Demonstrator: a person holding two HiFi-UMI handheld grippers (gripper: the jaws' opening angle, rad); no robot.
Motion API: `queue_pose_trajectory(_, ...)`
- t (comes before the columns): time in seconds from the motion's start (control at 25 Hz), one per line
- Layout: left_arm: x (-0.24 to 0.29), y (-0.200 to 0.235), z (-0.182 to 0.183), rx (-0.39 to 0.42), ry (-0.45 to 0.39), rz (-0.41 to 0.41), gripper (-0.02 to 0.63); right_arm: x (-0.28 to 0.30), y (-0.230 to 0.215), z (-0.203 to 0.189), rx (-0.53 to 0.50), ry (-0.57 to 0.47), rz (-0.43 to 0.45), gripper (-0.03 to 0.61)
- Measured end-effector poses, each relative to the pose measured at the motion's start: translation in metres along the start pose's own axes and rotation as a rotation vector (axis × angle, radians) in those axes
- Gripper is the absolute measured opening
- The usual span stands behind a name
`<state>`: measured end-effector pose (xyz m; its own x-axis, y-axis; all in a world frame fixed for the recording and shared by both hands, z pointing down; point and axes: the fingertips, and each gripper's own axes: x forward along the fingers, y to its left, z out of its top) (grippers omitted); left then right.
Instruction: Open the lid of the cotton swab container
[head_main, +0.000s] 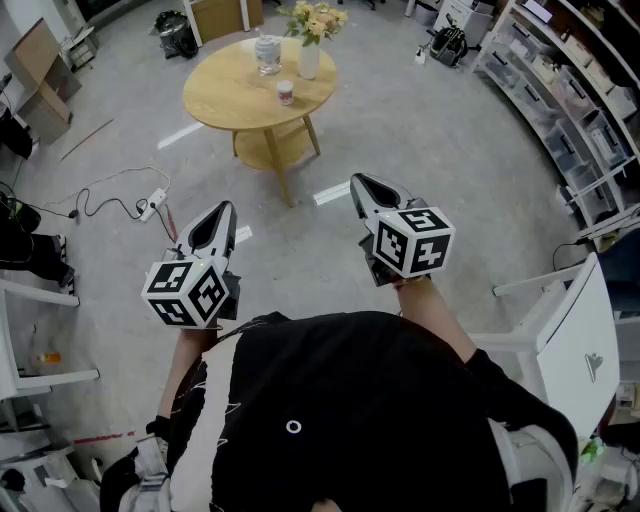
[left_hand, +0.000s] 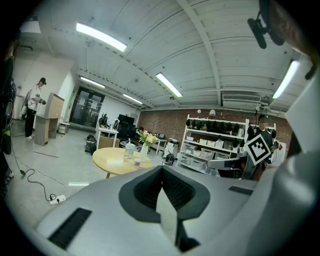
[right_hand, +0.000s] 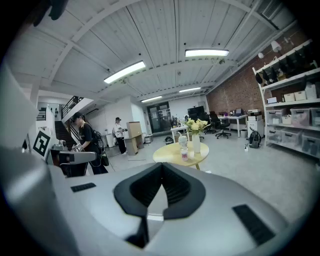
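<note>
Left tool (head_main: 224, 210), right tool (head_main: 359, 182) closed, empty

We record a round surface (head_main: 240, 95) in pale yellow wood. On it stand a white vase (head_main: 308, 62) with pale yellow flowers (head_main: 315, 18), a clear jar (head_main: 267, 53), and a small white container (head_main: 286, 93) with a red band. The left gripper (head_main: 226, 208) and the right gripper (head_main: 357, 180) are grey with black pads; their cubes carry black square markers on white. The floor (head_main: 420, 130) is grey with white tape marks. The person's top (head_main: 360, 420) is black. The far wall (left_hand: 165, 122) is red-brown brick.
</note>
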<state>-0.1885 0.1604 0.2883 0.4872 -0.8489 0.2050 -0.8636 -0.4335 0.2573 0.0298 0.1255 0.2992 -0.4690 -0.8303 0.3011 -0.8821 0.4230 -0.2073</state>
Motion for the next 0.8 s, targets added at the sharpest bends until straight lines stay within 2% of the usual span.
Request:
queue_pose_trajectory(0.32, 0.011, 0.01, 0.001, -0.012, 0.004, 0.001, 0.011, 0.011, -0.002, 0.003, 0.056, -0.018, 0.015, 0.005)
queue_pose_trajectory(0.64, 0.041, 0.012, -0.01, -0.039, 0.037, -0.009, 0.011, 0.031, -0.026, -0.009, 0.063, 0.039, 0.003, 0.005)
queue_pose_trajectory(0.8, 0.064, 0.02, -0.004, -0.039, 0.043, -0.002, 0.011, 0.058, -0.041, -0.004, 0.075, 0.054, 0.019, 0.005)
